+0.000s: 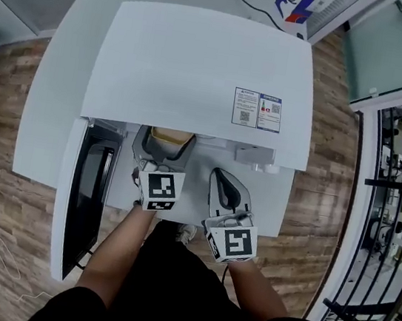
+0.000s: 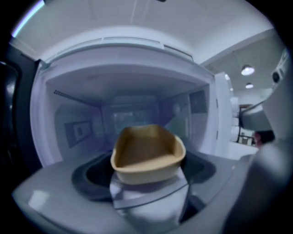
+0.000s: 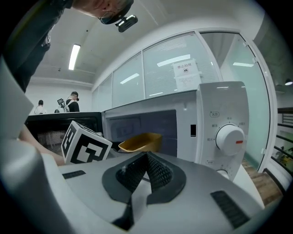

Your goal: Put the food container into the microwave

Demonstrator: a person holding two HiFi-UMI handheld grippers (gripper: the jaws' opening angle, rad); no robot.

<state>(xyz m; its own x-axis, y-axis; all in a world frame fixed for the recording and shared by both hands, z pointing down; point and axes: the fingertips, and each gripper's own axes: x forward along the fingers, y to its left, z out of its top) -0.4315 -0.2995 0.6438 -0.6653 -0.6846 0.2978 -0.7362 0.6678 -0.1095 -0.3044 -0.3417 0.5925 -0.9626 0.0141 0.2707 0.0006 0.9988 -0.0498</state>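
Observation:
A tan open food container (image 1: pixel 171 138) is held level at the mouth of the white microwave (image 1: pixel 200 66), whose door (image 1: pixel 88 191) hangs open to the left. My left gripper (image 1: pixel 164 148) is shut on the container's near wall. In the left gripper view the container (image 2: pixel 147 153) sits just before the lit cavity (image 2: pixel 123 105), above the gripper (image 2: pixel 149 185). My right gripper (image 1: pixel 219 174) is shut on nothing, low in front of the control panel. Its view shows its closed tips (image 3: pixel 146 158), the container (image 3: pixel 139 141) and the left gripper's marker cube (image 3: pixel 84 144).
The microwave stands on a white table (image 1: pixel 53 96) over a wood floor. Its dial (image 3: pixel 229 138) is on the right of the opening. A black railing (image 1: pixel 394 222) runs along the far right. Two people (image 3: pixel 71 101) stand far off.

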